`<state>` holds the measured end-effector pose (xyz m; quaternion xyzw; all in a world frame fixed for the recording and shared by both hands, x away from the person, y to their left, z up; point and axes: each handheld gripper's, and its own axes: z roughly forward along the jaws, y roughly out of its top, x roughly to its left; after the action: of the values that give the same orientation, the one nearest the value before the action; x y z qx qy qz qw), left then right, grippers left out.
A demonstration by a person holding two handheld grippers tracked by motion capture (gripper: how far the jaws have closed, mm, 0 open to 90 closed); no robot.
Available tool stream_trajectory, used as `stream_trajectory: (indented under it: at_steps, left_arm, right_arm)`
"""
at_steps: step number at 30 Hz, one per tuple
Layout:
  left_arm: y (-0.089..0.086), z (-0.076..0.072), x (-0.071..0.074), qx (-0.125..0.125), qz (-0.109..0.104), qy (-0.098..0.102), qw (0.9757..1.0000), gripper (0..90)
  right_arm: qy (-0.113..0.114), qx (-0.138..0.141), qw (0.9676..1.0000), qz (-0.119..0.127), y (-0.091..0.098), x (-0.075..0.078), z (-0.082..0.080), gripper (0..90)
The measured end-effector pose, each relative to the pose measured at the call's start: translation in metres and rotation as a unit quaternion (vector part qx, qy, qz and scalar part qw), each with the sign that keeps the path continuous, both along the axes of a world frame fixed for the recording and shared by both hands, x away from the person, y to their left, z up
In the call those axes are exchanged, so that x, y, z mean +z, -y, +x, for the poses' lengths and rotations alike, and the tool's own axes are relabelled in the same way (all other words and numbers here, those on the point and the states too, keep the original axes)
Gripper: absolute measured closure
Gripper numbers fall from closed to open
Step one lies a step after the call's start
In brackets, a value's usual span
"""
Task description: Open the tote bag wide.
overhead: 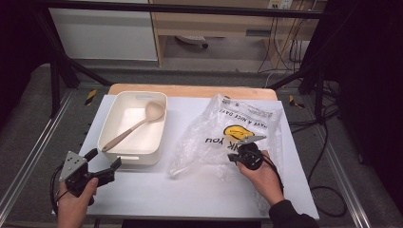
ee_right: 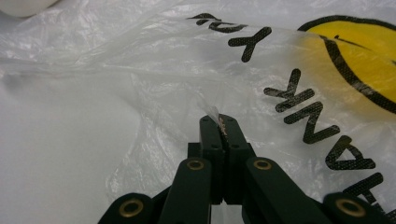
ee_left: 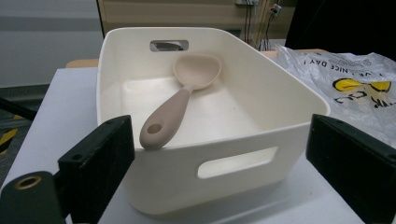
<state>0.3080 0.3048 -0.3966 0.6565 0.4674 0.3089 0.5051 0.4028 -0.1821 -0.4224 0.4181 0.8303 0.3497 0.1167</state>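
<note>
A: Left gripper point(overhead: 102, 167)?
B: Low at the worktop's point(overhead: 190, 194) near-left corner, jaws spread wide, facing the white bin point(ee_left: 299, 93); spoon point(ee_left: 180, 100) lies inside.
A: Right gripper point(ee_right: 219, 122)?
B: Jaws pinched onto the clear plastic bag point(ee_right: 154, 70), hand point(overhead: 263, 178) angled inward.

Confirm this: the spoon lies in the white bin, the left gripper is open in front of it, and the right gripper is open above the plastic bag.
One thing is wrong: the right gripper is not open. The right gripper view shows it shut on the plastic bag, a fold of film pinched between its fingers. The rest holds: the spoon lies in the white bin, and the left gripper is open in front of it.
</note>
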Motion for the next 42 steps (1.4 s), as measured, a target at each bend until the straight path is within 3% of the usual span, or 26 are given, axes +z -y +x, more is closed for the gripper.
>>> stream_trajectory:
  at_steps: [11,13,15,21,25,33,39,42]
  left_arm:
    - [0.0,0.001,0.0,0.002,-0.002,-0.001,1.0,7.6]
    - [0.0,0.001,0.0,0.002,-0.002,-0.001,1.0,7.6]
    - [0.0,0.001,0.0,0.001,-0.002,0.0,1.0,7.6]
    - [-0.002,0.0,0.0,0.002,-0.001,-0.001,1.0,7.6]
    - [0.0,0.0,0.0,0.0,-0.001,-0.002,1.0,7.9]
    - [0.0,0.0,0.0,-0.003,0.002,-0.003,1.0,8.2]
    - [0.001,-0.001,0.002,-0.005,0.001,0.002,1.0,9.2]
    - [0.003,0.0,0.004,-0.014,-0.011,0.006,0.9998,12.3]
  right_arm:
    - [0.0,0.01,0.9996,0.027,-0.001,0.033,0.017,90.0]
    - [0.0,0.004,0.999,0.045,-0.003,0.039,0.023,90.0]
    - [0.0,-0.002,0.9991,0.043,-0.005,0.04,0.027,90.0]
    - [0.002,-0.02,0.9986,0.048,-0.006,0.035,0.038,90.0]
    - [-0.003,-0.034,0.9974,0.064,-0.008,0.033,0.042,90.0]
    - [0.006,-0.03,0.9978,0.06,-0.017,0.036,0.036,90.0]
    - [-0.005,-0.022,0.9985,0.049,-0.021,0.027,0.034,90.0]
    - [-0.007,-0.019,0.9988,0.046,-0.024,0.023,0.033,90.0]
